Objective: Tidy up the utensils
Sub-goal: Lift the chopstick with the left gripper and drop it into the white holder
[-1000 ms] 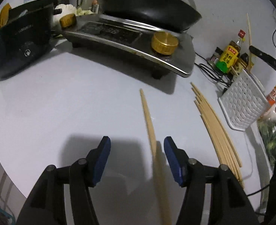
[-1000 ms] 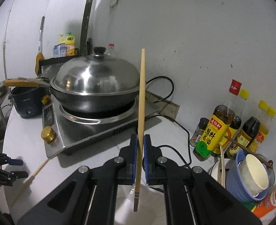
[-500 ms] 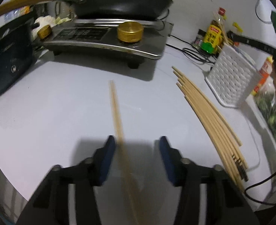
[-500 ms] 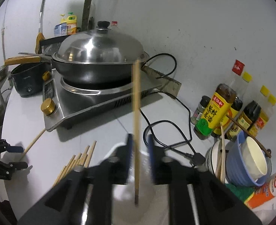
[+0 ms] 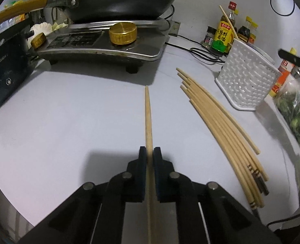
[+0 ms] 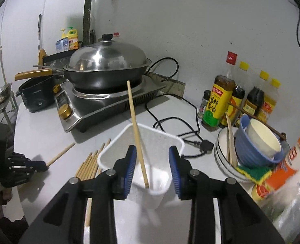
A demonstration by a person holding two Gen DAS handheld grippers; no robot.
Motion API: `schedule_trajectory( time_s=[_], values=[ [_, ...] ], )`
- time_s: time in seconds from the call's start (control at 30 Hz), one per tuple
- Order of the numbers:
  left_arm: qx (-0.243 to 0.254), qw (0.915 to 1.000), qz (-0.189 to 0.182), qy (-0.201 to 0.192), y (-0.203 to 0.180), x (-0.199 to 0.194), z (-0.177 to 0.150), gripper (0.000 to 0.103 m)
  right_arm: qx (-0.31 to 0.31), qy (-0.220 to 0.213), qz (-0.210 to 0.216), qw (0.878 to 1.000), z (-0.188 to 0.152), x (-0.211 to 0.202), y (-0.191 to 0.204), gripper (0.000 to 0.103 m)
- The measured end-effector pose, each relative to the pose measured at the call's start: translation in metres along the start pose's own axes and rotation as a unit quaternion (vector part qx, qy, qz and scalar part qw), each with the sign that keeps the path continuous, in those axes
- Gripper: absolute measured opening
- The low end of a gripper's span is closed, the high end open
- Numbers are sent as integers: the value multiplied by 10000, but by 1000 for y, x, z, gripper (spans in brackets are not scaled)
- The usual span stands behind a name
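Left hand-held gripper (image 5: 149, 155), bottom centre of the left wrist view: blue pads pressed together on a single chopstick (image 5: 148, 118), which runs straight up the frame from between them, its tip lying on the white tabletop (image 5: 78, 111). Right of it, apart, a fanned bundle of chopsticks (image 5: 221, 126) lies flat — dark-banded ends toward lower right. Beyond the bundle, right of centre, stands the white perforated utensil basket (image 5: 245, 81); upper centre, the induction cooker (image 5: 101, 46) w/ a black wok (image 5: 119, 2) on top.

Right hand-held gripper (image 6: 152, 163), bottom centre of the right wrist view: jaws spread (they have just been opening), pads clear of the second chopstick (image 6: 136, 130). That chopstick stands tilted inside the basket, lower end on the bottom, top leaning toward upper left. It sits closer to the left pad; no contact visible. The gripper hovers above the basket's near rim. Right side of frame: sauce bottles (image 6: 217, 103), and stacked bowls (image 6: 257, 142) on plates. Far left edge: the other gripper, pinching its chopstick.
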State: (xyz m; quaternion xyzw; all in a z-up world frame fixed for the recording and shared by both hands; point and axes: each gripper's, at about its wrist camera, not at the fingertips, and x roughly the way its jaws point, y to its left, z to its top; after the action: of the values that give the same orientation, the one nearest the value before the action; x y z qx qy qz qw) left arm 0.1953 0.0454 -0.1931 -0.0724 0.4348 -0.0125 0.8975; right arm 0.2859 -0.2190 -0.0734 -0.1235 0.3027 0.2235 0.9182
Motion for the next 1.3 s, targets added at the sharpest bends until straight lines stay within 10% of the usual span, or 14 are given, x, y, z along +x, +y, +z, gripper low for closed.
schedule_trajectory(
  time_s=[0.73, 1.03, 1.3],
  values=[
    [101, 9787, -1149, -1696, -96, -91, 96, 6, 394, -428, 192, 9981, -11, -44, -36, 31],
    [-1103, 9605, -1801, -1810, -125, -42, 166, 6, 646, -504, 281, 9962, -14, -48, -72, 34],
    [-1990, 9467, -1460, -2072, -138, -3, 185, 6, 746, -454, 453, 9951, -16, -40, -94, 36]
  ],
)
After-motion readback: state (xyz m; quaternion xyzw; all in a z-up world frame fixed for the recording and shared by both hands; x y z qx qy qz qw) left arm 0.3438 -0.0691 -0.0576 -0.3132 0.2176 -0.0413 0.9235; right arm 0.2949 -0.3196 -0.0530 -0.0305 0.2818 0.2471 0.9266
